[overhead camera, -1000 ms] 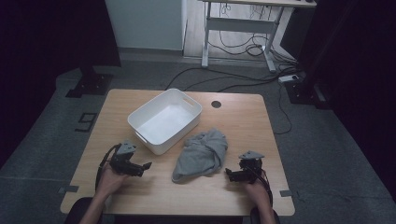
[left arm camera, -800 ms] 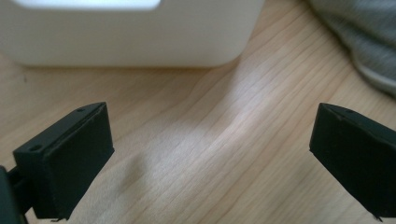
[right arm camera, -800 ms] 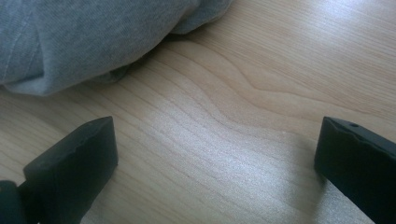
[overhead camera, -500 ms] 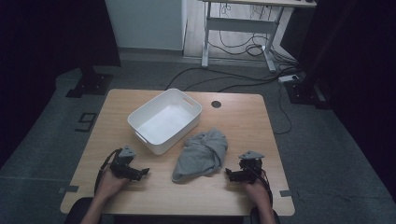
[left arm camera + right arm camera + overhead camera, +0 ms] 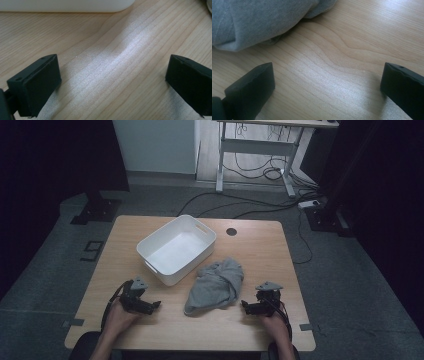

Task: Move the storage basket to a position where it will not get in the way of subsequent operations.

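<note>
A crumpled grey cloth lies on the wooden table, right of a white rectangular bin. My left gripper rests low on the table near the front edge, left of the cloth and just in front of the bin. It is open over bare wood, and the bin's wall runs along the top of the left gripper view. My right gripper sits right of the cloth and points at it. It is open with nothing between its jaws, and the cloth's edge lies a short way ahead.
The bin looks empty. A round cable hole sits in the table near its far edge. Beyond the table, cables run across the grey floor to a desk frame. Bare wood lies between the grippers along the front edge.
My left gripper has shifted slightly toward the near edge of the table. The right gripper, the cloth and the bin have not moved.
</note>
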Tool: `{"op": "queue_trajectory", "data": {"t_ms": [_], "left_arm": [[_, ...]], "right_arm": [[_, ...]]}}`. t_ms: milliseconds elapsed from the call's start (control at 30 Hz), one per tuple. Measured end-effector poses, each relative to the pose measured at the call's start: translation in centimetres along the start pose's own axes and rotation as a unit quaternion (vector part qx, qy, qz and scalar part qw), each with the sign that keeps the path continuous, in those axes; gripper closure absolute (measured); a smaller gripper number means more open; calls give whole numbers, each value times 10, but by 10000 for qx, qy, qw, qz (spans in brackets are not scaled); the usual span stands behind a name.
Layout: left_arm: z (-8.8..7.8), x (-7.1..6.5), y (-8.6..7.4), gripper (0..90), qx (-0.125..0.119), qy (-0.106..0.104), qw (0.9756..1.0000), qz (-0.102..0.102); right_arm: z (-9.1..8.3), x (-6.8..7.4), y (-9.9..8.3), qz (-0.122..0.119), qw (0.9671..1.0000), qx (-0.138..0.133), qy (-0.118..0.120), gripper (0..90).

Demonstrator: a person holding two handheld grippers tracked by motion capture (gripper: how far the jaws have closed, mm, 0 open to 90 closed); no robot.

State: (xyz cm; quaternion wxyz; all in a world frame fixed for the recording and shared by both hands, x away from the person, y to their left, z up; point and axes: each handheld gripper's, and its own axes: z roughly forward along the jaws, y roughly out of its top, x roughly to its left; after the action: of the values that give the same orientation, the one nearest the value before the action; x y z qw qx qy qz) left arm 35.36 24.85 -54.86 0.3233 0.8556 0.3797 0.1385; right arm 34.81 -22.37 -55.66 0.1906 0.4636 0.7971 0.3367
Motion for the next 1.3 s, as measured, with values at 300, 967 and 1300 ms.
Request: {"op": "queue_trajectory", "data": {"t_ms": [300, 967, 1300], "left_arm": [[0, -2, 1, 0, 34, 130, 9998, -149], [-28, -7, 15, 150, -319, 67, 9994, -114], [-44, -10, 27, 250, -441, -26, 9990, 0]], "right_arm": [[0, 0, 0, -4, 10000, -5, 3, 0], [0, 0, 0, -4, 10000, -6, 3, 0], [0, 0, 0, -4, 10000, -5, 2, 0]]}}
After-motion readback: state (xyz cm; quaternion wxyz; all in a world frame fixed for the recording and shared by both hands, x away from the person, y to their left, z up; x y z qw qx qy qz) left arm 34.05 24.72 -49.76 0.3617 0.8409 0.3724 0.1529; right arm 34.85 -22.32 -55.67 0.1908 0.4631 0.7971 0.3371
